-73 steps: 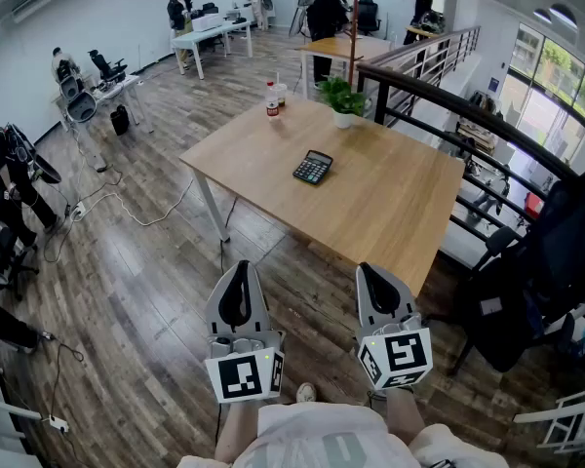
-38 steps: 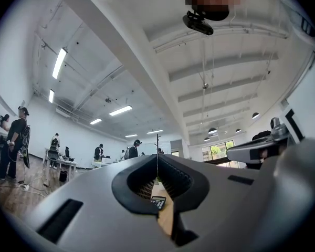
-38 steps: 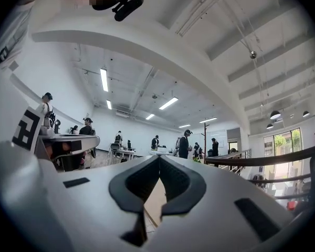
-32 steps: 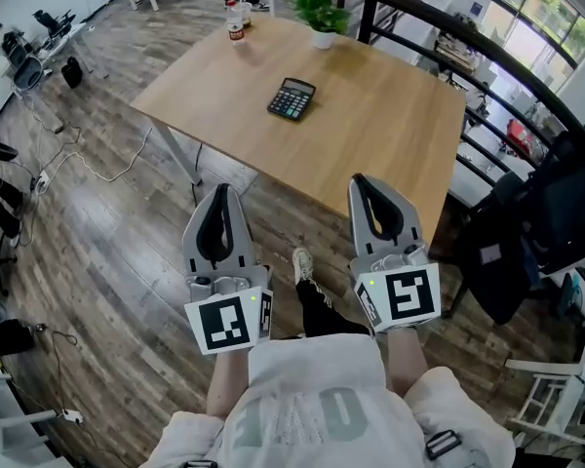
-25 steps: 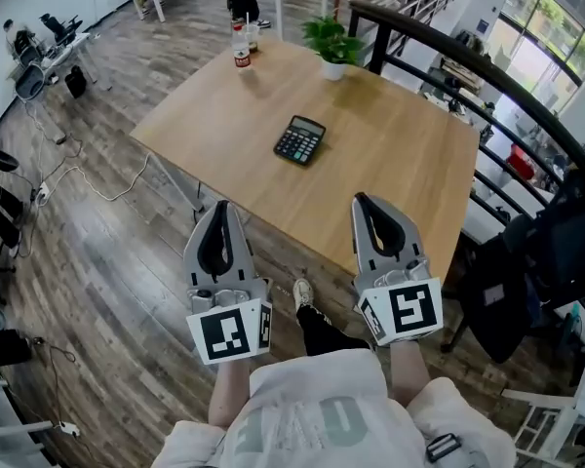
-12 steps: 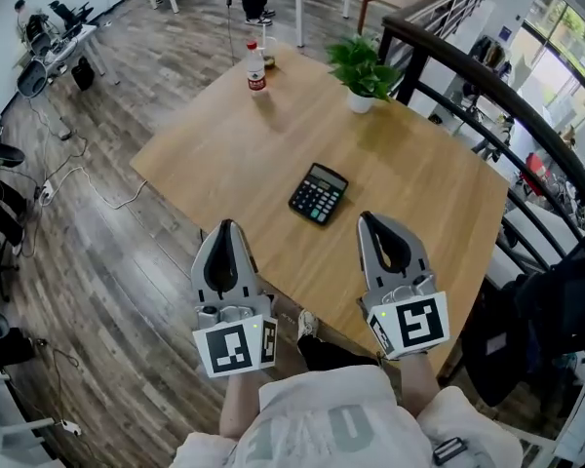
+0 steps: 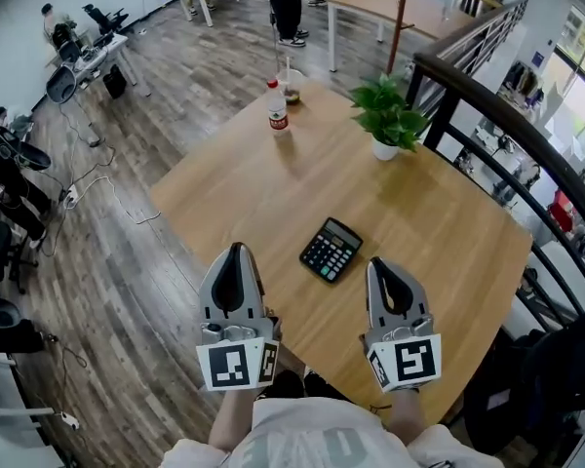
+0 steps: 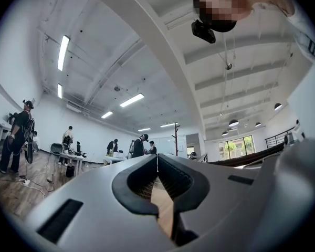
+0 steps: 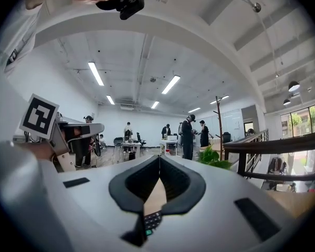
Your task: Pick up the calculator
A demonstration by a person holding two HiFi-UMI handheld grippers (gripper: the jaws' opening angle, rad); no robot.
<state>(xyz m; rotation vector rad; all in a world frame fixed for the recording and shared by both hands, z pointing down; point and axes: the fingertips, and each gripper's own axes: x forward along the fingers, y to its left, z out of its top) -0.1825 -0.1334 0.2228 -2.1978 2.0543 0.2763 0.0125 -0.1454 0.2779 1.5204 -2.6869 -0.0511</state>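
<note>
A black calculator (image 7: 331, 250) lies flat on the wooden table (image 7: 234, 188), near its front edge. In the head view my left gripper (image 7: 236, 248) is held over the table's front edge, to the left of the calculator, with its jaws shut and empty. My right gripper (image 7: 378, 262) is held just right of the calculator and a little nearer to me, also shut and empty. In the left gripper view the left gripper (image 8: 157, 157) shows closed tips with bare tabletop behind them. In the right gripper view the right gripper (image 9: 159, 158) is closed, and the calculator's keys (image 9: 152, 220) show low through the loop of its jaws.
A bottle (image 7: 277, 105) with a red label, a cup (image 7: 292, 94) and a potted plant (image 7: 387, 117) stand at the table's far side. A dark railing (image 7: 487, 115) runs along the right. Several people stand at desks farther back. Cables lie on the floor (image 7: 97, 188) at left.
The table has come much nearer in the head view. Both grippers have moved forward from over the floor to over its front edge, on either side of the calculator, still shut.
</note>
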